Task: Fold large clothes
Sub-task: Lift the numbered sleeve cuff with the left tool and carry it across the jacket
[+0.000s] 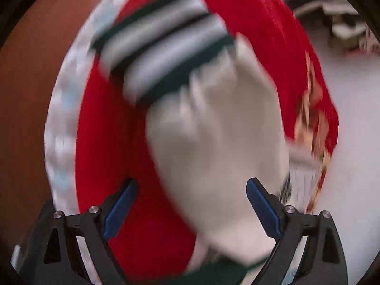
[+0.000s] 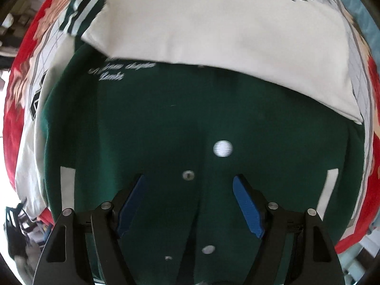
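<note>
green jacket (image 2: 166, 128) lies flat on the red blanket (image 2: 14, 123), white sleeve (image 2: 213, 28) folded across its far part. left tool (image 1: 191, 204) and right tool (image 2: 188, 201) gape wide, empty. risk: sleeve slides off, unpinned.

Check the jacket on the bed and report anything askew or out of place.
Nothing looks damaged. The green jacket lies flat with one cream sleeve folded across its chest. The sleeve runs at a slant, its striped cuff hanging past the body's edge onto the bedding, so the fold is uneven.
</note>
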Action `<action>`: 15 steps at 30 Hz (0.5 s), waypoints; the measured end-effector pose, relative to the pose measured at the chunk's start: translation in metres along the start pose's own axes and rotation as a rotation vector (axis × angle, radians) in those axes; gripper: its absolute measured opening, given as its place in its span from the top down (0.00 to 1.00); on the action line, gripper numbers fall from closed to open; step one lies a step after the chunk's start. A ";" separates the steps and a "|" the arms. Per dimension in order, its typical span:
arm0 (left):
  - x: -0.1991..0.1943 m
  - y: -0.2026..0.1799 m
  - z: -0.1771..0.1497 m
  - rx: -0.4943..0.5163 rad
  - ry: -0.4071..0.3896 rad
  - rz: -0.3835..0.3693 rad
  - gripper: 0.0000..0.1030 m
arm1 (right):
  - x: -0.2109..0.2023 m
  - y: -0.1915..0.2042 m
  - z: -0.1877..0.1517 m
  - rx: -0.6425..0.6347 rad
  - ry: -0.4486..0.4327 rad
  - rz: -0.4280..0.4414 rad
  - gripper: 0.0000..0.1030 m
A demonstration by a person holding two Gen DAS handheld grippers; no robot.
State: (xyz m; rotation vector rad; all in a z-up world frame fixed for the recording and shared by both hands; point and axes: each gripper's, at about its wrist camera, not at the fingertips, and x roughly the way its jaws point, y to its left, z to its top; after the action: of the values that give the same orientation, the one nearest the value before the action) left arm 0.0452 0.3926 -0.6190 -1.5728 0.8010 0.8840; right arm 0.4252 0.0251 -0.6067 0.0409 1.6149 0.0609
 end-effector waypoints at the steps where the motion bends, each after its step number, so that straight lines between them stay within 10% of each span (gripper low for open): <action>1: 0.001 -0.002 0.012 0.001 -0.038 0.017 0.20 | 0.002 0.004 -0.002 -0.005 0.001 -0.005 0.25; 5: -0.014 -0.030 0.044 0.090 -0.176 0.051 0.78 | 0.010 0.013 -0.010 0.005 0.006 -0.028 0.25; 10: -0.023 -0.094 0.076 0.323 -0.267 0.017 0.85 | 0.016 0.017 -0.020 0.030 0.005 -0.044 0.25; 15: 0.019 -0.135 0.140 0.342 -0.208 -0.006 0.85 | 0.017 0.019 -0.024 0.057 -0.015 -0.059 0.25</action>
State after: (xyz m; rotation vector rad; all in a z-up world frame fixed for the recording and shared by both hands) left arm 0.1532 0.5518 -0.5867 -1.1641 0.7528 0.8406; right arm 0.3998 0.0449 -0.6217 0.0374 1.6020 -0.0305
